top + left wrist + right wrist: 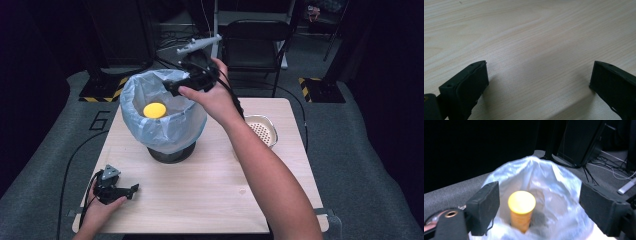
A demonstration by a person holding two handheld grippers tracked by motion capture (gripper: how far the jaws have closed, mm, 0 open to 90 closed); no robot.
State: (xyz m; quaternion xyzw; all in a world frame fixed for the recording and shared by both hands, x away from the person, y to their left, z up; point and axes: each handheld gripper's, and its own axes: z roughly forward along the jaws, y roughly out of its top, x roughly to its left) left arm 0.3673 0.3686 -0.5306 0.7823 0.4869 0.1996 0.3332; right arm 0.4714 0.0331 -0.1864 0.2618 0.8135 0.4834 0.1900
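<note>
The counter (210,195) is a pale wood-grain top, standing on a grey floor in a dark room. A black chair (255,40) stands beyond its far edge.

On the far left part of the counter stands a bin (172,154) on a dark round base, lined with a pale blue plastic bag (165,127) whose rim folds out over the top. Inside the bag a yellow cylinder (154,109) stands upright, its flat round top facing up; the right gripper view shows it standing clear of the bag's walls (521,210).

Near the right edge of the counter, partly hidden behind the person's right forearm, lies a small white perforated tray (262,131).

The right gripper (172,89) is held over the far right rim of the bag, pointing toward the opening. Its jaws stand apart, nothing between the pads; the yellow cylinder sits below and beyond them, untouched.

The left gripper (134,189) rests low at the near left corner of the counter, well apart from the bin. Its jaws stand wide apart over bare wood, gripping nothing.
</note>
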